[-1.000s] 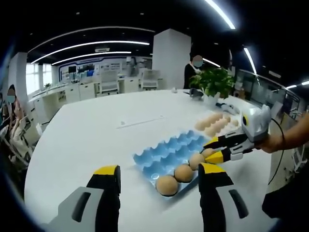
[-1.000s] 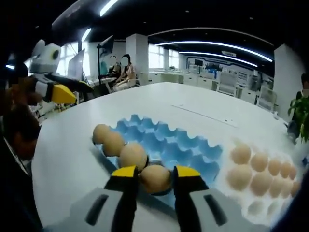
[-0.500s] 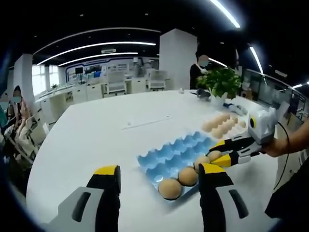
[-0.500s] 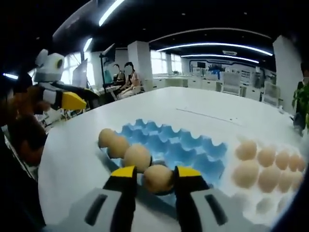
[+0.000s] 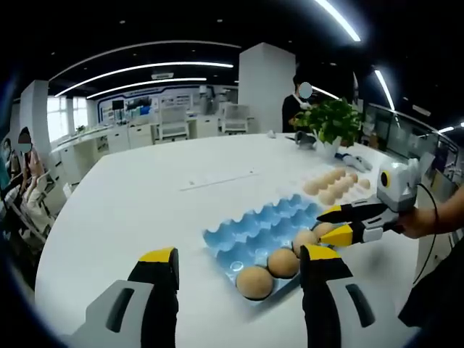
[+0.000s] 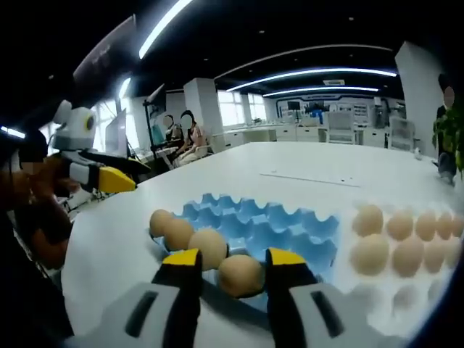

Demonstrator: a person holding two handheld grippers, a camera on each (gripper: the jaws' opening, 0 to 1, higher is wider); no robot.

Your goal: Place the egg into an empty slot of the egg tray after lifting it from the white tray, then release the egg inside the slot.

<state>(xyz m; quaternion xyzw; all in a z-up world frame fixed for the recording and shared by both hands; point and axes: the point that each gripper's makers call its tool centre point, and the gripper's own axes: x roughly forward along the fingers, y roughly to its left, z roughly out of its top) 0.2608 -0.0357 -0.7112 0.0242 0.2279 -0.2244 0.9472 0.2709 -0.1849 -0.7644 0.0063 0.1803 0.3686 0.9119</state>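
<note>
A blue egg tray (image 6: pixel 268 217) (image 5: pixel 264 230) lies on the white table and holds a row of brown eggs along one edge. My right gripper (image 6: pixel 233 259) (image 5: pixel 324 224) straddles the end egg (image 6: pixel 241 275), which rests in a slot of the tray. A thin gap shows between this egg and the left jaw, so the jaws stand open around it. Beside the blue tray is the white tray (image 6: pixel 377 297) (image 5: pixel 348 194) with several eggs. My left gripper (image 5: pixel 239 255) (image 6: pixel 130 174) hovers open over the table's near side, with nothing between its jaws.
The table is wide and white, with a paper strip (image 5: pixel 217 179) lying further back. A potted plant (image 5: pixel 330 122) stands at the far edge, and people sit or stand beyond the table. A person's hand (image 5: pixel 428 217) holds the right gripper.
The right jaws have spread a little, and the egg between them has sunk lower into its slot. The left gripper has barely moved.
</note>
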